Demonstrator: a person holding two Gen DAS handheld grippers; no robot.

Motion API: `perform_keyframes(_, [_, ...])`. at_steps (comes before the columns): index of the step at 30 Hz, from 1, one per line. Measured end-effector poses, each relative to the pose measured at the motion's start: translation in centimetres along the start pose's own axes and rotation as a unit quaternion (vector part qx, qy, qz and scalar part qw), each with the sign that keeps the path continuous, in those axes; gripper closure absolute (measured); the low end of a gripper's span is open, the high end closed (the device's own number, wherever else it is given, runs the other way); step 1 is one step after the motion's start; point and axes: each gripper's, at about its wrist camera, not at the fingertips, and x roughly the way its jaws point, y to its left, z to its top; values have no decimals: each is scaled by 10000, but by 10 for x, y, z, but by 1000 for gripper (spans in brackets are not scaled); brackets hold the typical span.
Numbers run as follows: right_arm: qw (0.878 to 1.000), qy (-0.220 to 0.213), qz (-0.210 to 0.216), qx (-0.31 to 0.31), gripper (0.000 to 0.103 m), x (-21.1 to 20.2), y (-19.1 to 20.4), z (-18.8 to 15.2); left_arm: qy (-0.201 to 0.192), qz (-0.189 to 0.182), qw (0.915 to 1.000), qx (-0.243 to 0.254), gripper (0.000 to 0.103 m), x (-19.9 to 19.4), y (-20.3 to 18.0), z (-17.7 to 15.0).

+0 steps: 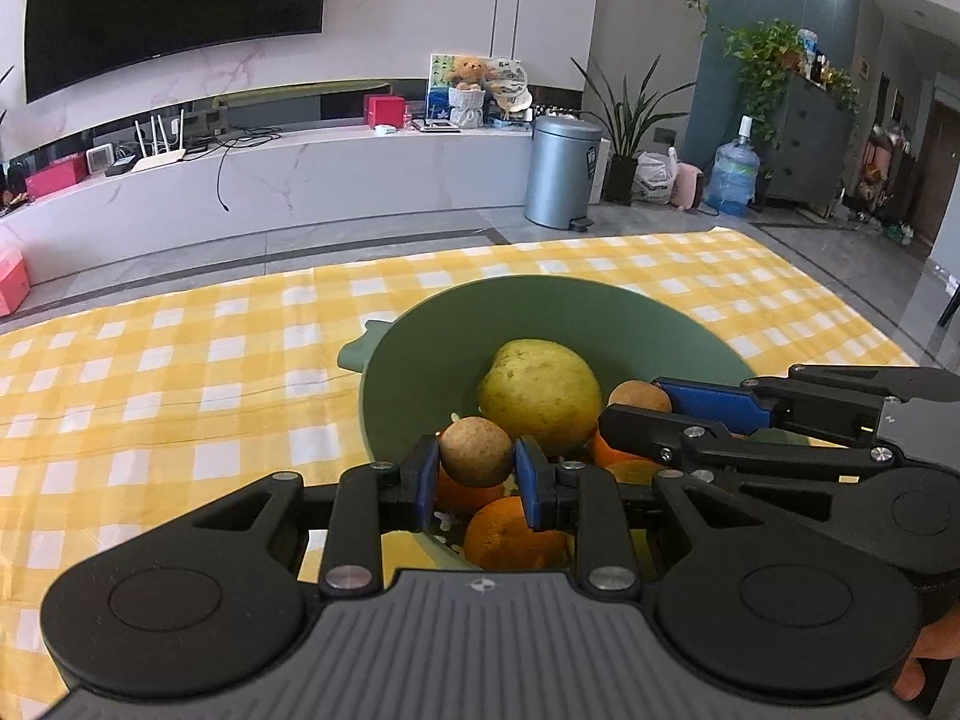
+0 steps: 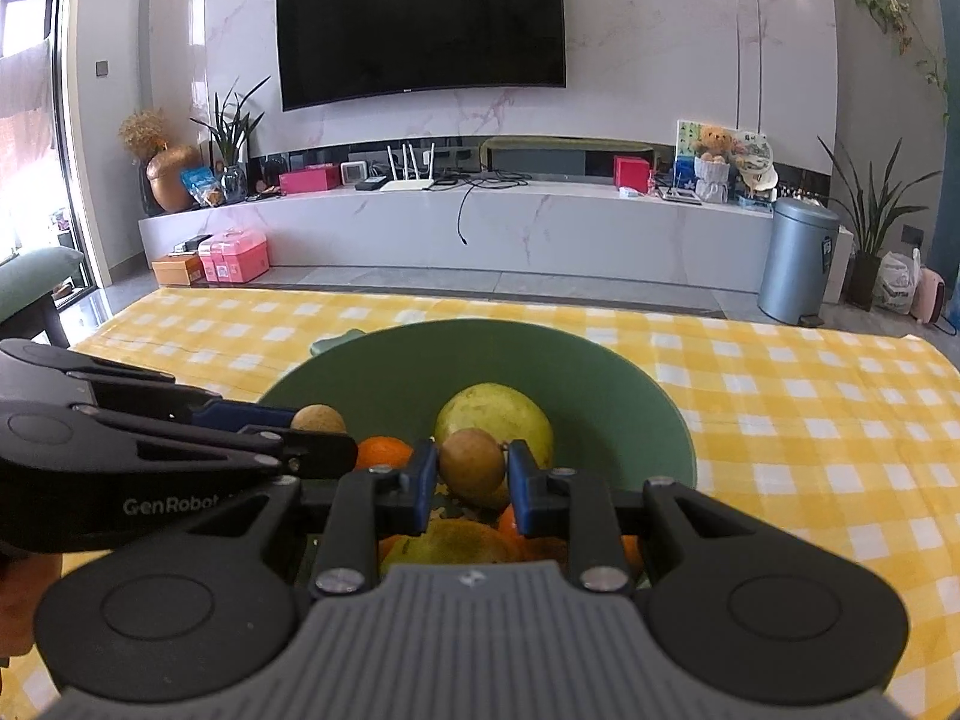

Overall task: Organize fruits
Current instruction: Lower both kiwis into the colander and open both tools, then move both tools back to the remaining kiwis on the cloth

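A green bowl [image 1: 540, 312] stands on the yellow checked tablecloth [image 1: 180, 372] and holds a yellow-green pear [image 1: 540, 396] and several oranges [image 1: 510, 534]. My left gripper [image 1: 477, 474] is shut on a small round brown fruit [image 1: 477, 450] just above the bowl's near rim. My right gripper [image 2: 471, 480] is shut on another small brown fruit [image 2: 471, 462] over the bowl [image 2: 540, 360], in front of the pear [image 2: 498, 414]. Each gripper shows in the other's view: the right one [image 1: 654, 414] from the right, the left one [image 2: 324, 432] from the left.
The table's far edge borders a grey tiled floor. Beyond stand a marble TV bench [image 2: 480, 222], a TV [image 2: 420, 18], a grey pedal bin [image 2: 795, 258], potted plants and pink boxes [image 2: 234, 261]. A green lid-like piece [image 1: 357, 351] lies behind the bowl's left side.
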Motion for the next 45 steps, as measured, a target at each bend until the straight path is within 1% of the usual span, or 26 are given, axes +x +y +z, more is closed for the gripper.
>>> perform_keyframes(8, [9997,212,44,128,82,13,-5,-3,32,59,9999,144,73,3,-5,0])
perform_keyframes(16, [9997,175,56,161,81,11,-2,-3,9,31,9999,147,73,4,-5,1])
perform_keyframes(19, [9997,84,33,211,80,8,-1,-2,-38,93,9998,178,73,4,-7,1])
perform_keyframes(23, [9996,-134,-29,235,70,-1,-2,-1,-43,151,9995,275,72,5,-9,1])
perform_keyframes(25, [9994,-211,-69,254,70,-5,-3,-1,-39,204,9990,385,72,6,-12,0])
perform_keyframes(28, [9992,-274,-107,279,66,-10,-5,-2,-25,279,9981,552,72,7,-17,-2])
perform_keyframes(32, [9992,-274,-133,265,65,-12,-4,-4,-27,327,9973,652,72,7,-20,-4])
perform_keyframes(34, [9990,-281,-155,296,64,-13,-5,-4,-33,361,9972,659,65,7,-20,-4])
perform_keyframes(36, [9988,-296,-177,342,64,-15,-6,-5,-79,350,9972,659,61,5,-19,-5])
perform_keyframes(40, [9983,-323,-219,437,64,-18,-9,-5,-188,359,9972,633,44,0,-19,-3])
perform_keyframes(41, [9981,-332,-230,466,63,-19,-10,-6,-205,339,9974,602,43,-2,-18,-3])
perform_keyframes(43, [9974,-391,-258,556,58,-24,-13,-7,-243,302,9978,542,37,-5,-17,-2])
perform_keyframes(45, [9967,-458,-273,619,51,-30,-14,-9,-307,244,9981,480,37,-10,-15,-1])
